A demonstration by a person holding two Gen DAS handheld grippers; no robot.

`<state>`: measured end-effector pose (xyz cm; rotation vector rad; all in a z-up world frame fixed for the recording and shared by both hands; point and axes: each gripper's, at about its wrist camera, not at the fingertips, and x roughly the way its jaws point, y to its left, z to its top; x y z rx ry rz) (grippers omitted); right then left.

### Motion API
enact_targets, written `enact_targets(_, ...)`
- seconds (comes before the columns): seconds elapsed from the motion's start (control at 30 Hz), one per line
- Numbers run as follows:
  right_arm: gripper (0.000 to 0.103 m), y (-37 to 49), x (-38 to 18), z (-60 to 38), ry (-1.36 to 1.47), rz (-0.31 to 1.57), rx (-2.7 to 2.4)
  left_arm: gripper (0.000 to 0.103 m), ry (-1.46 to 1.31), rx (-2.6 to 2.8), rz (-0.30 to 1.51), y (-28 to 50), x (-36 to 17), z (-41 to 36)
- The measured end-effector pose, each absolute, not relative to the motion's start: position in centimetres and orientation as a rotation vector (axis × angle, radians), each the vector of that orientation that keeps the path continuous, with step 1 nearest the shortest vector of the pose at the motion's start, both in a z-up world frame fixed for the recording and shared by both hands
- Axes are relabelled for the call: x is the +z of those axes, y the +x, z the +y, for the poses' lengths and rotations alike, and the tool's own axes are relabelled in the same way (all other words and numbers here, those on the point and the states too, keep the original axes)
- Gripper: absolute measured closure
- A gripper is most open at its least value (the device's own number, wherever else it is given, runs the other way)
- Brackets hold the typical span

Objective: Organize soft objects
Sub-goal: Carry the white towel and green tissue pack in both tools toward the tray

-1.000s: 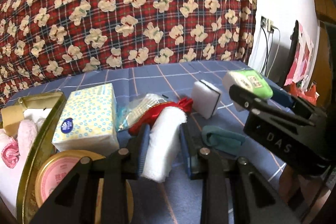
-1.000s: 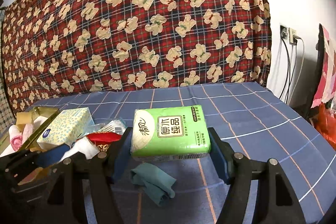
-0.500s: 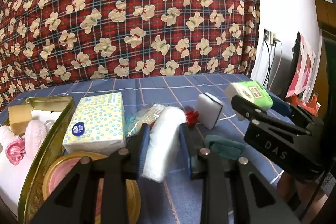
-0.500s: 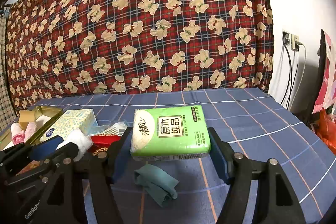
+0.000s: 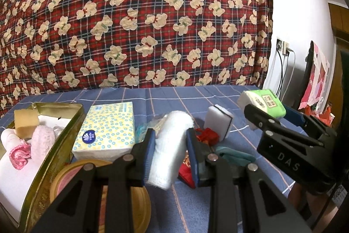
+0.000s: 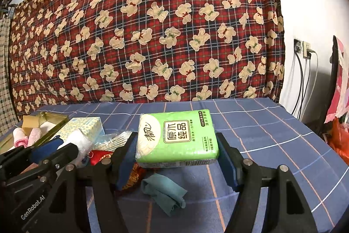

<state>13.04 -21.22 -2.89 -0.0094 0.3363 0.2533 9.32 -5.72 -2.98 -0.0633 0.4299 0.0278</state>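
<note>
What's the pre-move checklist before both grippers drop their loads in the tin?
1. Left gripper clamped on white cloth roll: ok.
2. Right gripper clamped on green tissue pack: ok.
3. Gold tin open: ok.
4. Free floor in the tin for both: cannot tell; pink towels and a sponge already inside.
5. Yellow tissue pack sits beside the tin in the path: not ok.
</note>
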Motion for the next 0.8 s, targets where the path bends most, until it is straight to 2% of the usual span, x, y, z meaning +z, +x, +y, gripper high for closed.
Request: enact_targets(0.8,0.033,12.6,-2.6,-19.5,-0.020,0.295,0.249,0.076,-0.086,0.089,0.414,9.6,-2.9,-2.4)
